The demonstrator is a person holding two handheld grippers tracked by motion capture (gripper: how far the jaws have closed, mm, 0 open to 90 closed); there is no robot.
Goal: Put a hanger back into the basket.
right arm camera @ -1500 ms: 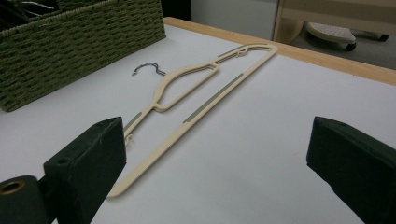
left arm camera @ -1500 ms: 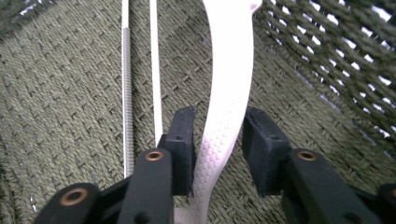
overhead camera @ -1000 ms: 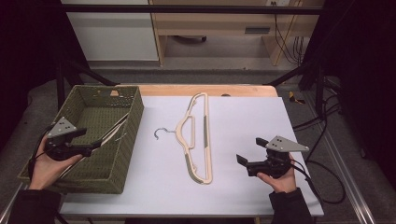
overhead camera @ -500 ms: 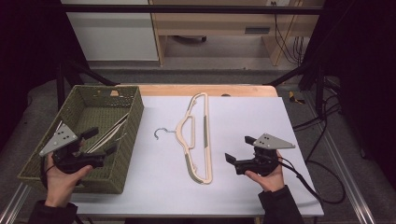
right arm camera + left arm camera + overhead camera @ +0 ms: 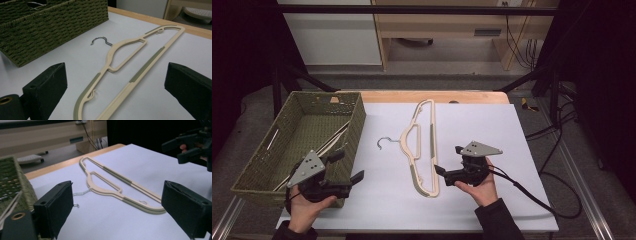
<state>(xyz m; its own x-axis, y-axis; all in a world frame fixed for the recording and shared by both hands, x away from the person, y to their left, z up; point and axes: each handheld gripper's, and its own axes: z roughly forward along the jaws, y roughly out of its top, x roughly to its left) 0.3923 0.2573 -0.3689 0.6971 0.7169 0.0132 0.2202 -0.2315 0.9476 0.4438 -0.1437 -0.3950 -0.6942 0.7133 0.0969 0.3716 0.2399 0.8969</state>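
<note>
Left tool (image 5: 347, 167): in my left hand (image 5: 307, 207), low at the near left of the tabletop (image 5: 472, 120), just in front of the basket's near corner; its jaws have just been opening and stand wide apart with nothing between them.
Right tool (image 5: 448, 162): in my right hand (image 5: 479, 187), near the tabletop's front edge, jaws wide apart and bare, pointing at the hanger's near end and just short of it.
Hanger (image 5: 422, 145): cream plastic with grey-green grip strips, lying flat on the white tabletop between my two tools, long side running away from me; its metal hook (image 5: 384, 142) points left toward the basket.
Hanger up close (image 5: 130, 67): flat on the sheet ahead of the right tool's jaws, touching neither.
Basket (image 5: 357, 117): green woven, on the left side of the tabletop, well apart from the hanger; pale thin pieces lie inside, too unclear to name.
</note>
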